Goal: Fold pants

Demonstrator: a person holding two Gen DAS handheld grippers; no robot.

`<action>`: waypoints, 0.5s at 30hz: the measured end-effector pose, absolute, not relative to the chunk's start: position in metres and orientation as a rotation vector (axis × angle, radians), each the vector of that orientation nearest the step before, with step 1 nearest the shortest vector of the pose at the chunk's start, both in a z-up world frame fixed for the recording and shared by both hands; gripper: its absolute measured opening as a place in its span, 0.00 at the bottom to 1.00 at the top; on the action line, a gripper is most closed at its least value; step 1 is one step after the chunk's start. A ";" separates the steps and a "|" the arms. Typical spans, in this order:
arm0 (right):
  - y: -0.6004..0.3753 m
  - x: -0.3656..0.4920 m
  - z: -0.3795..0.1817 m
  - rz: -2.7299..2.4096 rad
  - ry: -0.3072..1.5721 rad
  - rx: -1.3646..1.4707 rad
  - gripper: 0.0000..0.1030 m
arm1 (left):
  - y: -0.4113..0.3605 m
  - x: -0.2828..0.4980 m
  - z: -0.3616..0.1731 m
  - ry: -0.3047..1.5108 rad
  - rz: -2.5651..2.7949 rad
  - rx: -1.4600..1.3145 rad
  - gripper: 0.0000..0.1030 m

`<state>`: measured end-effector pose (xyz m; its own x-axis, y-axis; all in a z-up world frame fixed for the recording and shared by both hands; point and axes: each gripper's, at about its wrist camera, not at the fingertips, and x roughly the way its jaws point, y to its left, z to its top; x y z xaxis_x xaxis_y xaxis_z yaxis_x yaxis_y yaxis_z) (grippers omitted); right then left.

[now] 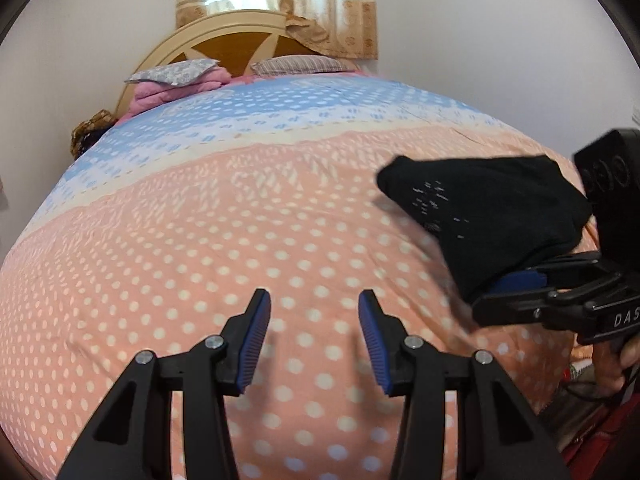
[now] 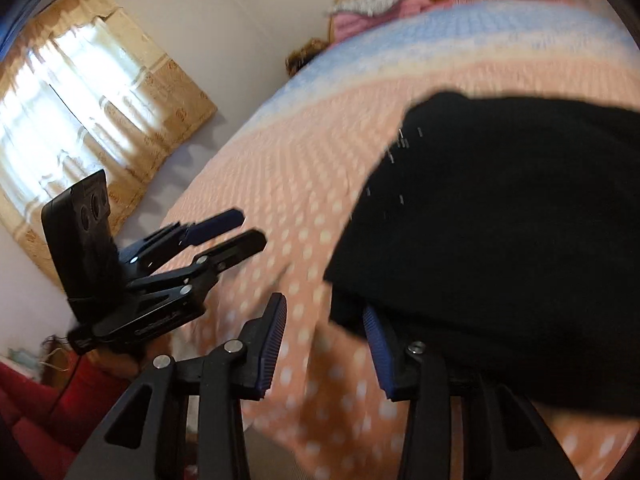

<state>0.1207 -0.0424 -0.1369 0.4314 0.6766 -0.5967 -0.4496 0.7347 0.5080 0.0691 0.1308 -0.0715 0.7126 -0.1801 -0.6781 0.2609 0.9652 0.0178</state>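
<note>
Item: folded black fabric pants [image 1: 492,216], carried over a peach polka-dot bedspread [image 1: 200,260].
Left gripper [image 1: 315,340] is held part-open, empty; right gripper [image 2: 326,350] is draped by them; clamping cannot be told.

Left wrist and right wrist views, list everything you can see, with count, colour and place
pants: one, black, bundled on the right side of the bed, draped over the right gripper's fingers
quilt: one, peach with white dots, blue band at the far end, covers the bed
pillows: two, grey patterned and striped, at the headboard
blanket: one, pink, under the grey pillow
headboard: one, cream and brown, against the wall
curtain: one, beige, over the window
left gripper: black with blue pads, open, nothing between them
right gripper: same, open, at the pants' edge
hand: one, holding the right gripper
</note>
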 end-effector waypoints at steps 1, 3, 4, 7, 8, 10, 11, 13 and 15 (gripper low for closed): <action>-0.041 0.122 -0.133 0.689 0.841 0.275 0.41 | 0.136 0.074 -0.072 0.741 -0.239 0.103 0.47; -0.041 0.121 -0.127 0.640 0.804 0.238 0.41 | 0.142 0.081 -0.071 0.740 -0.243 0.084 0.47; -0.044 0.117 -0.125 0.596 0.796 0.218 0.41 | 0.144 0.085 -0.070 0.741 -0.254 0.078 0.47; -0.058 0.111 -0.124 0.521 0.773 0.277 0.34 | 0.141 0.107 -0.066 0.735 -0.338 0.089 0.58; -0.063 0.109 -0.121 0.519 0.763 0.304 0.34 | 0.140 0.113 -0.066 0.731 -0.364 0.097 0.63; -0.059 0.113 -0.125 0.557 0.779 0.312 0.34 | 0.131 0.135 -0.065 0.724 -0.440 0.125 0.65; -0.049 0.119 -0.127 0.576 0.790 0.322 0.34 | 0.128 0.144 -0.065 0.725 -0.465 0.131 0.65; -0.039 0.127 -0.132 0.601 0.802 0.329 0.34 | 0.121 0.174 -0.065 0.748 -0.507 0.115 0.65; -0.027 0.134 -0.140 0.578 0.844 0.274 0.33 | 0.119 0.197 -0.066 0.784 -0.555 0.060 0.65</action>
